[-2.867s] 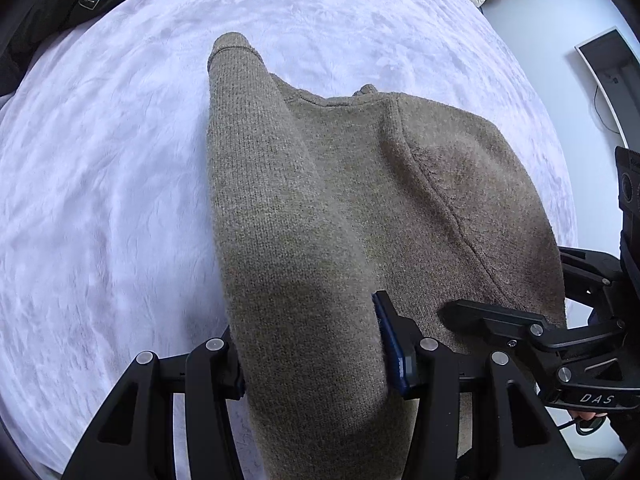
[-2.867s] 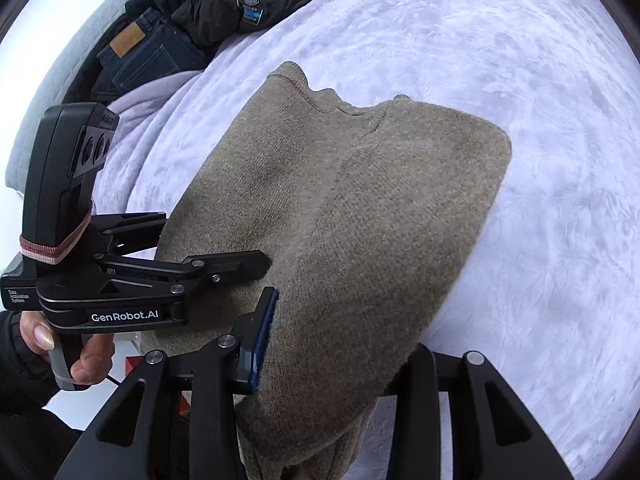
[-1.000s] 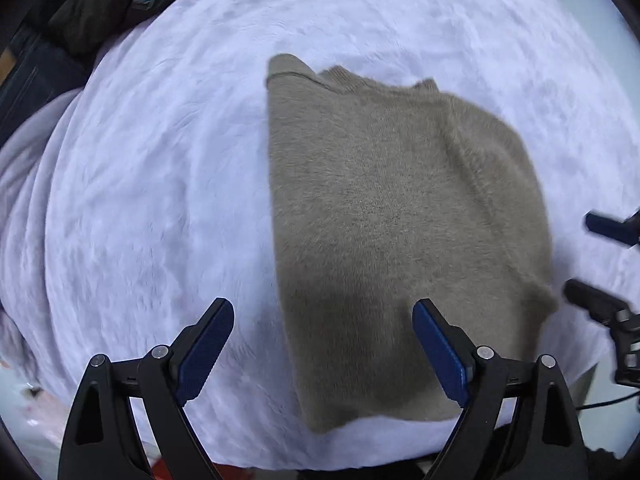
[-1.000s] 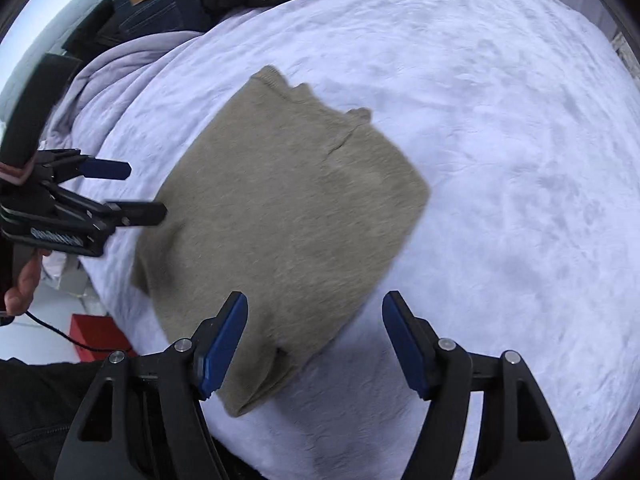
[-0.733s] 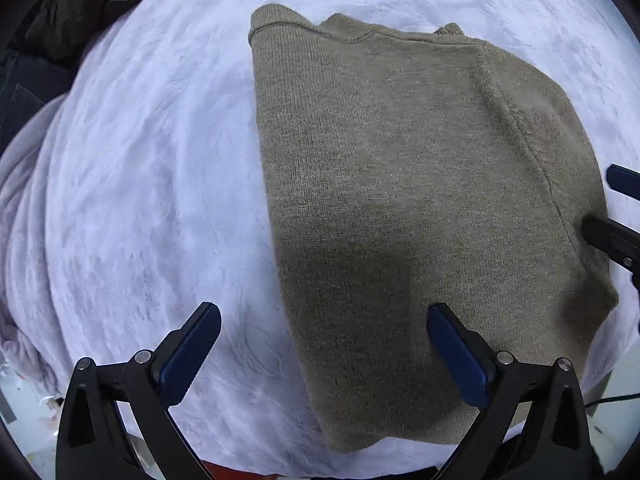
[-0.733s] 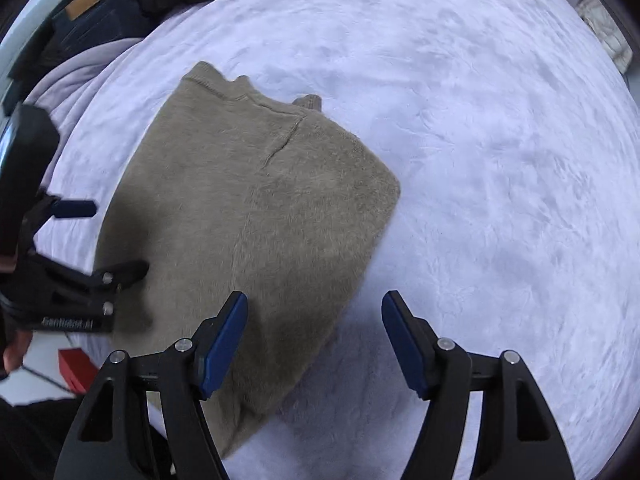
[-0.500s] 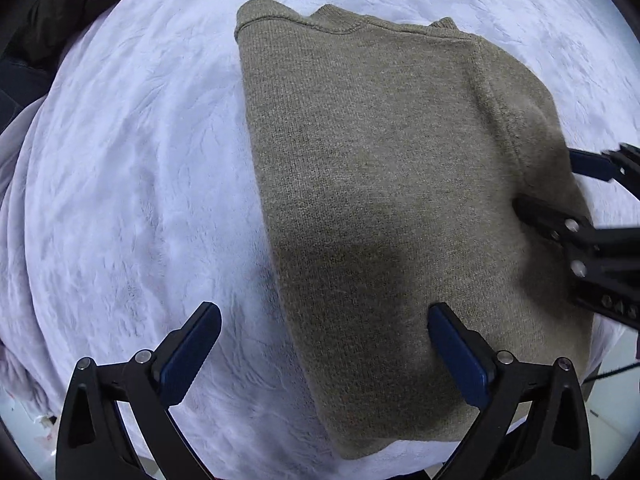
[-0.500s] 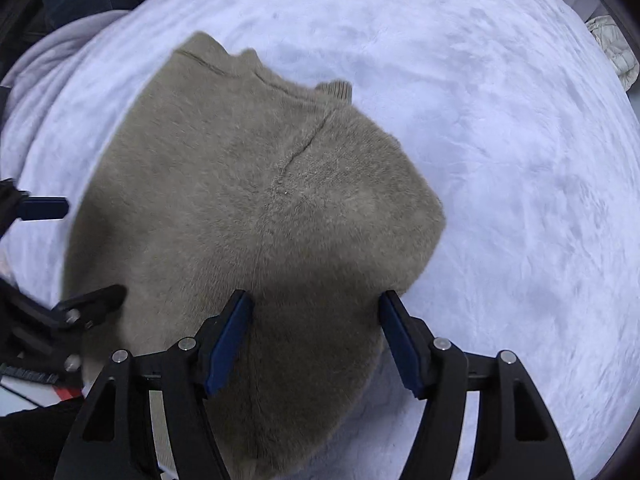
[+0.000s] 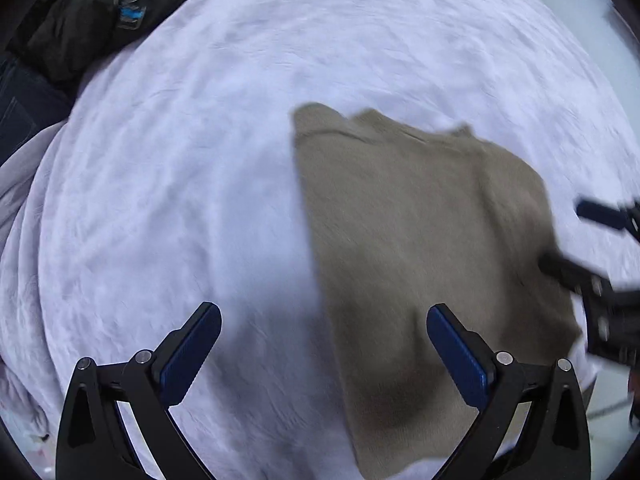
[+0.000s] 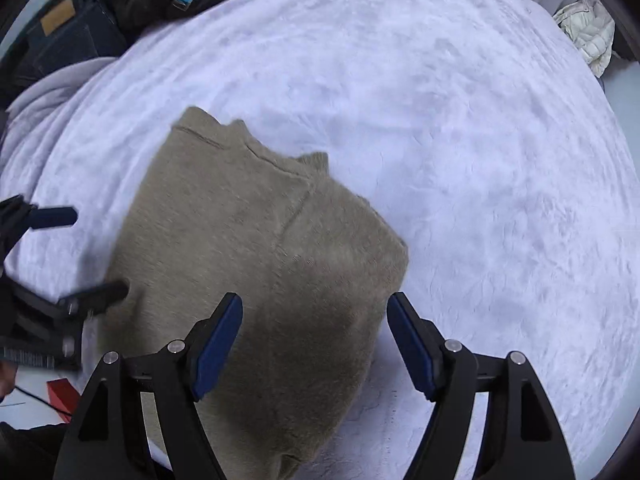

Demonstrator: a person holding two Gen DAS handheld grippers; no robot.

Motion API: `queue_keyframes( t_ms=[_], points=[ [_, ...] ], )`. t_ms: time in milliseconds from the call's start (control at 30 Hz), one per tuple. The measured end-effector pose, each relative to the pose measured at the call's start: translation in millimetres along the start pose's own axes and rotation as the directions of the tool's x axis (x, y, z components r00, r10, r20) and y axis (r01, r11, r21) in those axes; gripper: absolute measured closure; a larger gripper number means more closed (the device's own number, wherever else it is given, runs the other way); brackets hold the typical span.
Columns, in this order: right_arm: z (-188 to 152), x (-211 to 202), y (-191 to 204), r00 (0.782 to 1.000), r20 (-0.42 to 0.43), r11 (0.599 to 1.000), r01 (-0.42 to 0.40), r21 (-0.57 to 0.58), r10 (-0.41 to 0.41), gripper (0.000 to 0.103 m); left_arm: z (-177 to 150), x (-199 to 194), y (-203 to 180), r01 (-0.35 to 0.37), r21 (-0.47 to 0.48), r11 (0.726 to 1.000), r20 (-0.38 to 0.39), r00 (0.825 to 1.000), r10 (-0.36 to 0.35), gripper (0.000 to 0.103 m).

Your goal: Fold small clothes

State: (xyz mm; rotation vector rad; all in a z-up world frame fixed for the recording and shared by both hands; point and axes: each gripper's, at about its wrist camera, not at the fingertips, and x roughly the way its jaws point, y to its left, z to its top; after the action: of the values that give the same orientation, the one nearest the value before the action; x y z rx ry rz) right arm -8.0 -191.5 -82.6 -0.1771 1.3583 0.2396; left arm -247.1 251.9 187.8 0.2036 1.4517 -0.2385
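Right wrist view: folded olive sweater (image 10: 256,280) lies lengthwise, collar pointing away, on the bed (image 10: 480,160); right hand-held gripper (image 10: 314,344) is opening above it, left hand-held gripper (image 9: 320,348) gapes wide, empty.

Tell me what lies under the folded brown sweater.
The brown sweater lies flat on a pale lilac fleece blanket, which shows all round it. Whatever sits beneath its folded layers is covered, so nothing else can be confirmed there.

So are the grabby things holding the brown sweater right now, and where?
No, nothing is held. The sweater lies flat on the white blanket. The left gripper is open, and the right gripper's jaws are opening above it.
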Motion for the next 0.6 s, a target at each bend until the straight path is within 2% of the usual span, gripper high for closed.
queue_keyframes(
  t_ms=[100, 233, 367, 467, 533, 600],
  points=[
    [10, 13, 10, 1.0, -0.028, 0.999, 0.004, -0.033, -0.005, 0.025, 26, 30, 13, -0.049, -0.031, 0.998, -0.05, 0.998, 0.047, 0.0],
    [11, 35, 35, 0.997, -0.075, 0.998, 0.002, -0.063, -0.006, 0.025, 43, 64, 15, -0.093, 0.003, 0.996, -0.114, 0.989, 0.093, 0.0],
    [3, 56, 50, 0.991, -0.106, 0.989, 0.068, -0.132, -0.082, 0.022, 49, 82, 13, -0.105, 0.047, 0.993, -0.123, 0.986, 0.11, 0.0],
    [4, 48, 52, 0.99, -0.102, 0.987, 0.086, -0.137, -0.1, 0.022, 51, 74, 11, -0.089, 0.039, 0.995, -0.108, 0.99, 0.092, 0.0],
    [4, 24, 53, 0.997, -0.041, 0.992, 0.057, -0.112, -0.062, 0.022, 50, 48, 18, -0.048, 0.017, 0.999, -0.051, 0.998, 0.049, 0.0],
    [1, 1, 56, 0.999, 0.033, 0.995, 0.019, -0.098, -0.016, 0.021, 44, 33, 22, 0.025, 0.003, 1.0, -0.019, 1.0, -0.025, 0.0]
  ],
)
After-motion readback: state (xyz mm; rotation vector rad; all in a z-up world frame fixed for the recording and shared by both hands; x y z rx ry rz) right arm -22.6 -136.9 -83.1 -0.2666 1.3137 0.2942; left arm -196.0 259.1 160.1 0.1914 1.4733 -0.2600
